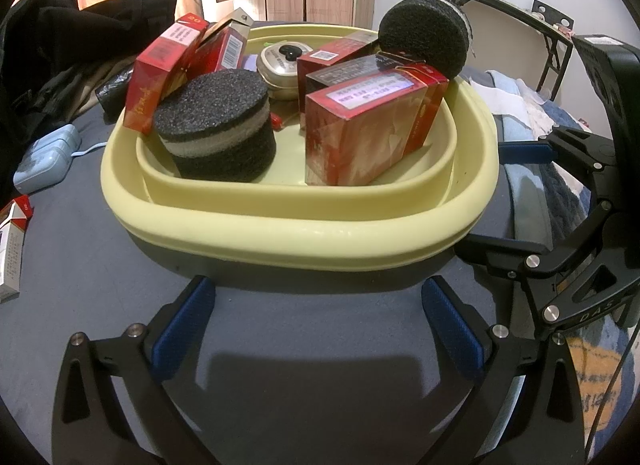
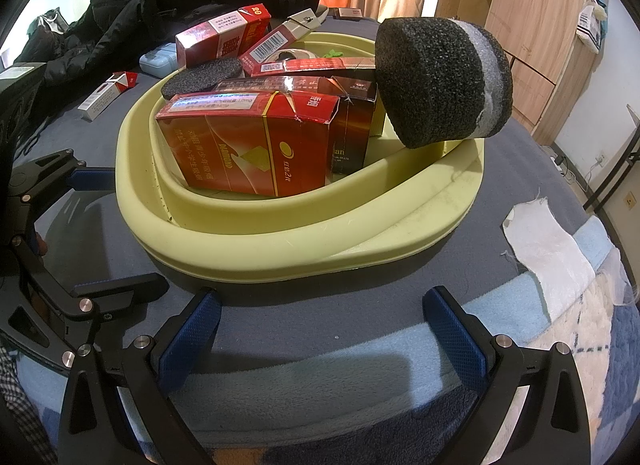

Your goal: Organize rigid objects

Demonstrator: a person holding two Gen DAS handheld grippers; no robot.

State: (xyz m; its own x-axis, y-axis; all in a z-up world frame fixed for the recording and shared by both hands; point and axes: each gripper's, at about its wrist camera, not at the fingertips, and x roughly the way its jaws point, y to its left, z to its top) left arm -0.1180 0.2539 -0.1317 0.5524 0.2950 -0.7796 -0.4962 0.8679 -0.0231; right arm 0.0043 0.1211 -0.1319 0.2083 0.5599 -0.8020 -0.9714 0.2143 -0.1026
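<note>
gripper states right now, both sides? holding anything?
Left gripper: open, jaws spread wide, holding nothing, just short of the yellow basin.
Right gripper: open, jaws spread wide, holding nothing, also in front of the basin.

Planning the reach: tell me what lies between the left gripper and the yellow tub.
Only bare grey bedsheet separates the left gripper from the yellow tub, seen in the left wrist view.

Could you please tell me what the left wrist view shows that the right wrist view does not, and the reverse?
Only the left wrist view shows the whole silver tin behind the upright foam puck, its side bands visible. Only the right wrist view shows the white cloth and the dark box. Both share the yellow basin, the red boxes, the tilted foam puck and open, empty grippers.
</note>
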